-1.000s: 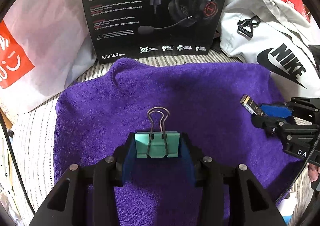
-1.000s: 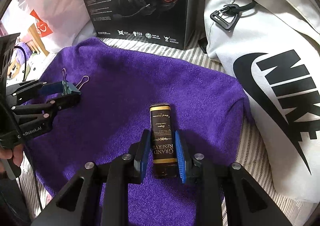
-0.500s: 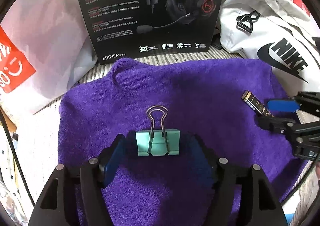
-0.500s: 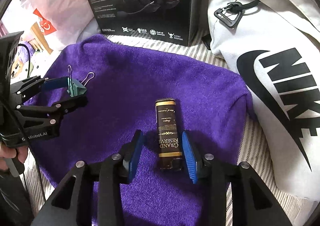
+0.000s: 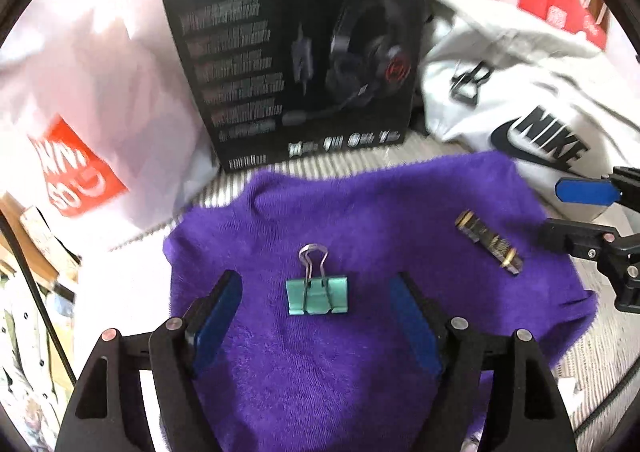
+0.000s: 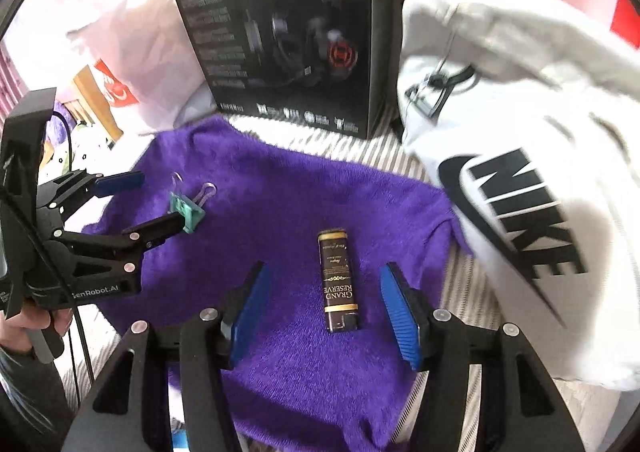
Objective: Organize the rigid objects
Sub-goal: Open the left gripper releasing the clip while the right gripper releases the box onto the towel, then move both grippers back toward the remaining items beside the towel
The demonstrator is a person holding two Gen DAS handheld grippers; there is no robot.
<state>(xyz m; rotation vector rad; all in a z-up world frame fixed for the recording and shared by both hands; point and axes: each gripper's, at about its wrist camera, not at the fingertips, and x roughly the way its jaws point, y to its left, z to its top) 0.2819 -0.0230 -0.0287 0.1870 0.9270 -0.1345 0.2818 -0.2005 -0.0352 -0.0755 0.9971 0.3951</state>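
Observation:
A teal binder clip point(image 5: 317, 295) lies on the purple towel point(image 5: 360, 380), between and just ahead of my left gripper's point(image 5: 316, 312) wide-open blue pads. It also shows in the right wrist view point(image 6: 187, 212). A dark brown lighter point(image 6: 338, 286) marked "Grand Reserve" lies on the towel point(image 6: 296, 188) between the open fingers of my right gripper point(image 6: 325, 298). The lighter also shows in the left wrist view point(image 5: 489, 242), with the right gripper point(image 5: 568, 212) open beside it. Both grippers are empty.
A black headset box point(image 5: 296, 52) stands upright behind the towel. A white Nike bag point(image 6: 520, 156) lies to the right, and a white plastic bag with a red logo point(image 5: 76, 164) to the left. The towel rests on striped fabric point(image 5: 360, 160).
Both grippers opened and let go: the clip and the lighter now lie free on the towel. Both grippers have drawn back and up from them.

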